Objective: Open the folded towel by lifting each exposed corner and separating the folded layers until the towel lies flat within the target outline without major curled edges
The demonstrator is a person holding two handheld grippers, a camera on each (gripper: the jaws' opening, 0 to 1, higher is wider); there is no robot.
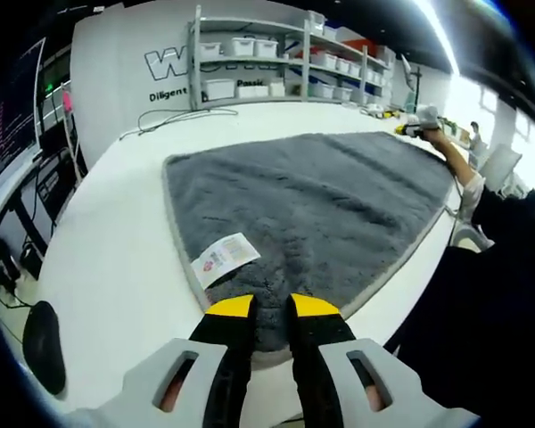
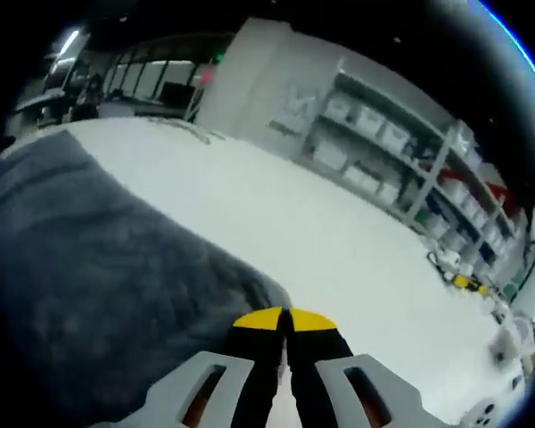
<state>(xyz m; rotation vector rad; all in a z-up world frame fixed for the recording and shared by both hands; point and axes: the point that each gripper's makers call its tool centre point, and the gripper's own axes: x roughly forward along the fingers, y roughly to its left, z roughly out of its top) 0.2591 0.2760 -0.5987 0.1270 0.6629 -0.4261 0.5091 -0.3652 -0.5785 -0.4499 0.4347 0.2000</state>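
Observation:
A grey towel (image 1: 312,205) lies spread over the white table (image 1: 116,241), with a white label (image 1: 225,259) near its close corner. My left gripper (image 1: 272,308) has its yellow-tipped jaws closed over that close corner, and towel pile fills the narrow gap between them. At the towel's far right corner a hand holds my right gripper (image 1: 417,122). In the right gripper view the towel (image 2: 98,267) bulges up on the left. There my right gripper (image 2: 285,316) has its jaws pressed together at the towel's corner edge.
Shelves with white bins (image 1: 276,53) stand behind the table, and also show in the right gripper view as shelves (image 2: 383,143). A cable (image 1: 174,120) lies at the table's far left. Small yellow items (image 2: 464,281) sit far right. A dark sleeve (image 1: 508,223) borders the table's right edge.

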